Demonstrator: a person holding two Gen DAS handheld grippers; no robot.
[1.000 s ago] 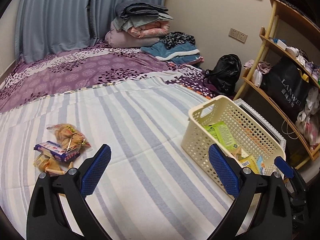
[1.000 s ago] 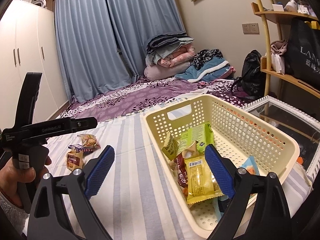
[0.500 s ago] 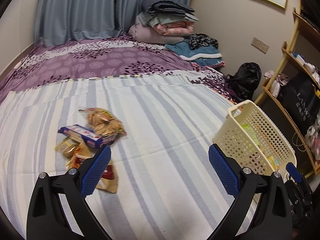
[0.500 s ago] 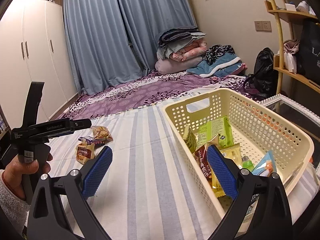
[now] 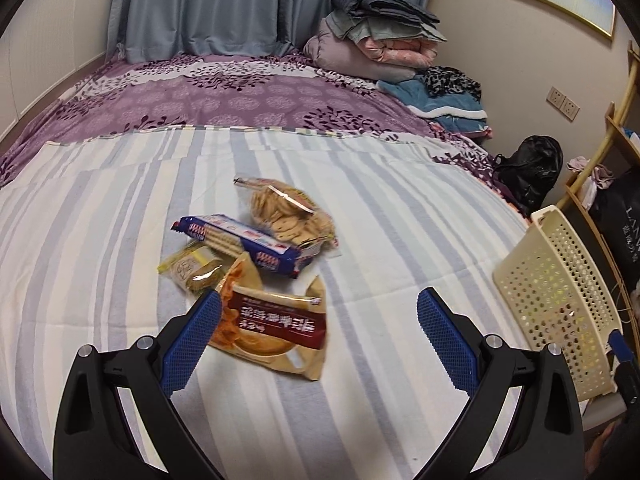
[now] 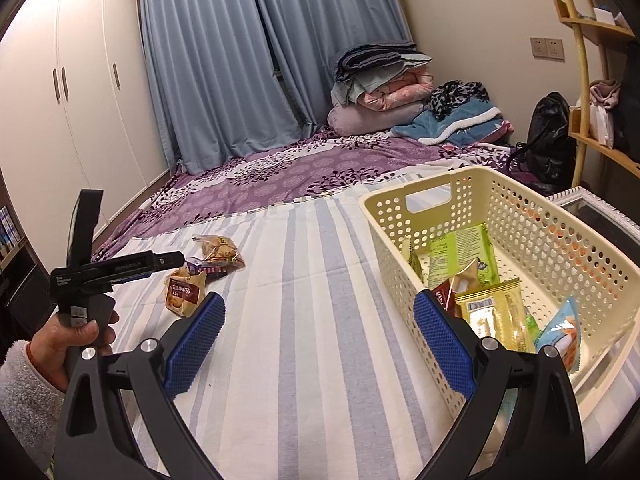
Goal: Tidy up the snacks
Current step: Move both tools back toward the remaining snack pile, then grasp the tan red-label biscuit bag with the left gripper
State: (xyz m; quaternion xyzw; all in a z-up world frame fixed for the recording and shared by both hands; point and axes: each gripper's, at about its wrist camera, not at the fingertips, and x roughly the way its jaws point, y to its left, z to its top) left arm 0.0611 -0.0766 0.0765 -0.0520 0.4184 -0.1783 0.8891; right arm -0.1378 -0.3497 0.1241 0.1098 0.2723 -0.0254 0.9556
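Left gripper [image 5: 318,322] jaws spread wide, nothing held; the brown pastry packet [image 5: 272,326] lies on the striped sheet [image 5: 120,240] between them, crowding the left-hand pad. Blue biscuit sleeve [image 5: 240,242], yellow packet [image 5: 194,268] and clear cracker bag [image 5: 288,210] sit just beyond that pad, overlapping. Risk: closing here could catch only a crinkled edge, or drag the blue sleeve along, since its end overlaps the brown packet. Right gripper [image 6: 316,322] also wide and empty, its right-hand pad at the near wall of the cream basket [image 6: 472,184]; a careless swing could nudge it. Basket contents half hidden behind that pad; package print unreadable.
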